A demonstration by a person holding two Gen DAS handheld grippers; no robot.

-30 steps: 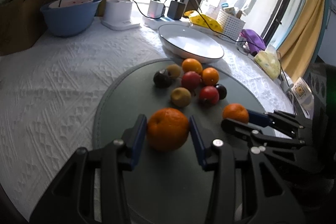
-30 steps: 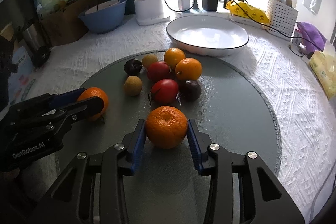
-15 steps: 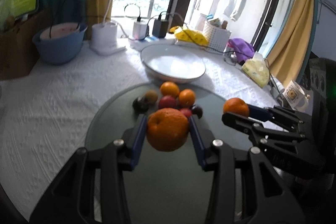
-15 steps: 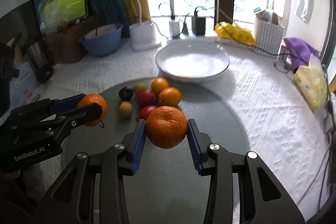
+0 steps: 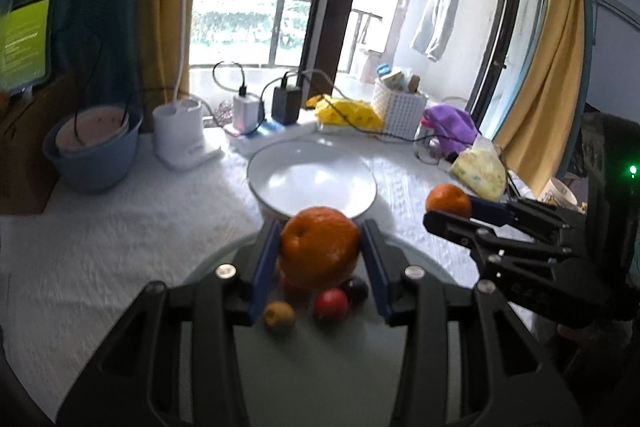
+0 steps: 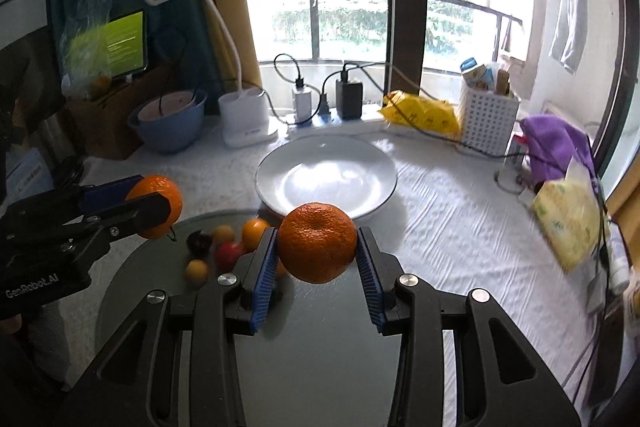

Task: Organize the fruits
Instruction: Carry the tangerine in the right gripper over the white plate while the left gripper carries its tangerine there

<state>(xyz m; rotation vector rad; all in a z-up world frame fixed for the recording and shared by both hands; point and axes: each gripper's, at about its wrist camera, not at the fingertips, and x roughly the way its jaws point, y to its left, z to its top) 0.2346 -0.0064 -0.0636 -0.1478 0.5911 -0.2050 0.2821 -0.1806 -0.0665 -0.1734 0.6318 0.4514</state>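
My left gripper point(image 5: 320, 247) is shut on an orange point(image 5: 319, 247) and holds it in the air above the grey round mat point(image 5: 328, 367). My right gripper point(image 6: 317, 243) is shut on a second orange point(image 6: 317, 242), also lifted. Each gripper shows in the other's view: the right one with its orange point(image 5: 448, 201) at the right, the left one with its orange point(image 6: 157, 206) at the left. The empty white plate point(image 6: 326, 183) lies just beyond both oranges. Several small fruits point(image 6: 224, 247) stay on the mat below, also in the left wrist view point(image 5: 330, 303).
A blue bowl point(image 5: 94, 155), a white lamp base point(image 5: 180, 139), chargers with cables point(image 5: 264, 111), a yellow bag point(image 5: 348, 113), a white basket point(image 5: 402, 107), a purple cloth point(image 6: 556, 143) and a tissue pack point(image 6: 568, 223) line the back and right of the white tablecloth point(image 5: 120, 227).
Both grippers have lifted their oranges off the mat and moved up and forward toward the white plate. The small fruits on the mat now sit low, below the held oranges.
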